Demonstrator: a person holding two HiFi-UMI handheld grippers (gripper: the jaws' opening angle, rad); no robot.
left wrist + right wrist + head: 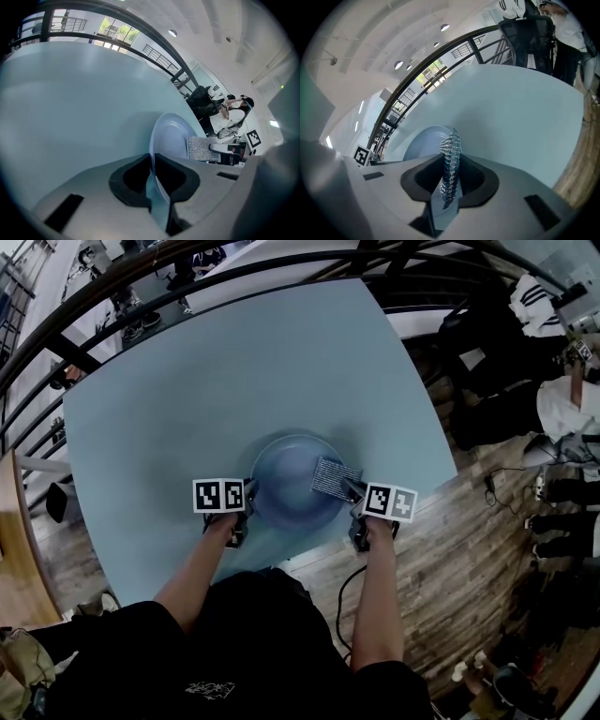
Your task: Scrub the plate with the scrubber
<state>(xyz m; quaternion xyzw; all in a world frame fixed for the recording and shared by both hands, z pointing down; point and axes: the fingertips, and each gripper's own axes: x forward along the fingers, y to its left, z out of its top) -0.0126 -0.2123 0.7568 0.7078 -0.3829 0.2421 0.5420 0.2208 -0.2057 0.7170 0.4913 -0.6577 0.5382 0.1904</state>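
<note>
A pale blue plate [286, 479] lies on the light blue table [234, 381] near its front edge. My left gripper [249, 495] is shut on the plate's left rim, which runs between the dark pads in the left gripper view, where the plate [171, 138] stretches away from my left gripper [152, 180]. My right gripper [354, 490] is shut on a silvery mesh scrubber [335, 475] that lies over the plate's right part. In the right gripper view the scrubber [450, 164] stands edge-on in my right gripper [449, 180], with the plate [424, 143] behind it.
A dark curved railing [281, 254] runs beyond the table's far edge. People [562, 399] sit to the right over a wooden floor [469, 540]. The table's front edge [309, 554] lies close under both grippers.
</note>
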